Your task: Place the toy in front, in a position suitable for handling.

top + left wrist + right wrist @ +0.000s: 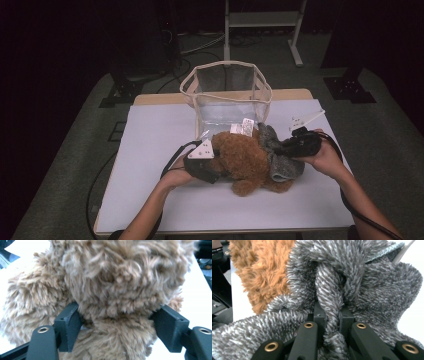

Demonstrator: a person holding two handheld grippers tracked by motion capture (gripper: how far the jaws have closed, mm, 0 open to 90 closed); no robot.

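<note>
We are seeing a fluffy brown teddy bear (245, 161) lying on the table, wearing a grey knitted garment (280, 155) bunched up.

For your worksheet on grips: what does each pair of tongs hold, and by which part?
The right tongs pinch a fold of the grey fuzzy cloth. The left tongs straddle the brown plush toy at a narrow part, pads touching its fur.

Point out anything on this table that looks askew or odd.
The brown teddy bear lies toppled on the white table, not upright, with a grey fuzzy garment bunched half off it. The clear bag behind stands open with its rim sagging. Nothing looks spilled or torn.
</note>
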